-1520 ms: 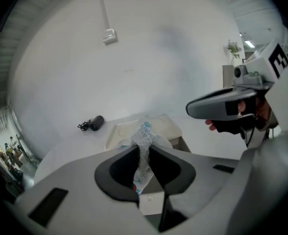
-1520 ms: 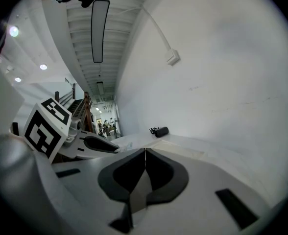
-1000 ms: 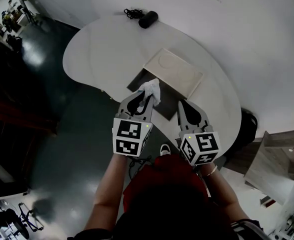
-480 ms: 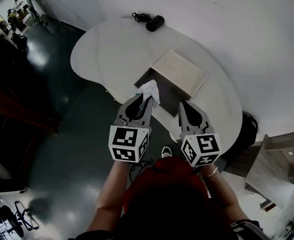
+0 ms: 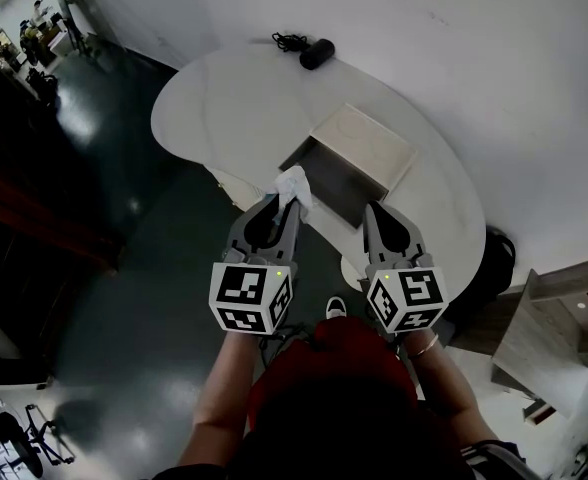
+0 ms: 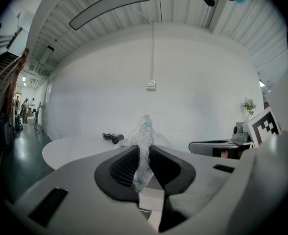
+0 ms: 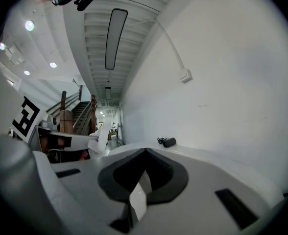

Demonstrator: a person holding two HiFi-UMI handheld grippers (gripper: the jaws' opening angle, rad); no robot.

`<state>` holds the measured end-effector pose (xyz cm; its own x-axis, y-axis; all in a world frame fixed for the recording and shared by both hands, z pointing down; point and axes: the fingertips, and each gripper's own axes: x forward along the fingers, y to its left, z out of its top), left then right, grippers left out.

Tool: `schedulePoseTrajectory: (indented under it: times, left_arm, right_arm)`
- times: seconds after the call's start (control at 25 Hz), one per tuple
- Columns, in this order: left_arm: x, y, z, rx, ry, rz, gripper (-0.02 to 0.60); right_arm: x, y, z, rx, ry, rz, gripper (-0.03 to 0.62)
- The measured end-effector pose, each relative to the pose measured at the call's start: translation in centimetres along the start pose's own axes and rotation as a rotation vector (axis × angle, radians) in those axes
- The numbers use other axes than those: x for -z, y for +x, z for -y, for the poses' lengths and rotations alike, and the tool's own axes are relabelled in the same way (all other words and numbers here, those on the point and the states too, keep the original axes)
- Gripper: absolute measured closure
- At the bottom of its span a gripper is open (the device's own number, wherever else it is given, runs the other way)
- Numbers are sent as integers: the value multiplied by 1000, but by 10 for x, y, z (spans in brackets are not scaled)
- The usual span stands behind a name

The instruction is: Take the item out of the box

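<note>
A crumpled white plastic packet (image 5: 294,182) with blue print sticks up between the tips of my left gripper (image 5: 286,201), which is shut on it. In the left gripper view the packet (image 6: 145,130) is pinched between the dark pads (image 6: 129,163). It hangs in the air at the near left corner of the open box (image 5: 331,181), whose pale lid (image 5: 360,145) lies folded back. My right gripper (image 5: 377,209) hovers at the box's near right side, and its jaws (image 7: 145,152) meet at the tips with nothing in them.
The box sits on a rounded white table (image 5: 232,108) against a white wall. A black cylinder with a cable (image 5: 316,53) lies at the table's far edge. Dark floor (image 5: 124,268) spreads to the left, and wooden furniture (image 5: 559,318) stands at the right.
Both grippers have drawn back toward the person and risen. The packet has come away from over the box's dark inside to its near left corner.
</note>
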<state>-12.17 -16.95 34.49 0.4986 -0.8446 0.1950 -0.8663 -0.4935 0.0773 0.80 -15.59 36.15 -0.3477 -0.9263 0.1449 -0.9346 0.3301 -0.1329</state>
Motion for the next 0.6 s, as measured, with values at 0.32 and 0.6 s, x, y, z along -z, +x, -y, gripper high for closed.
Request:
schedulePoseTrajectory:
  times: [0.32, 0.6]
  left_arm:
    - [1, -23, -7, -13, -27, 29, 494]
    - [-1, -37, -13, -24, -39, 49, 494]
  right_arm:
    - [-5, -8, -17, -31, 16, 26, 579]
    - [-3, -9, -29, -26, -2, 19, 579]
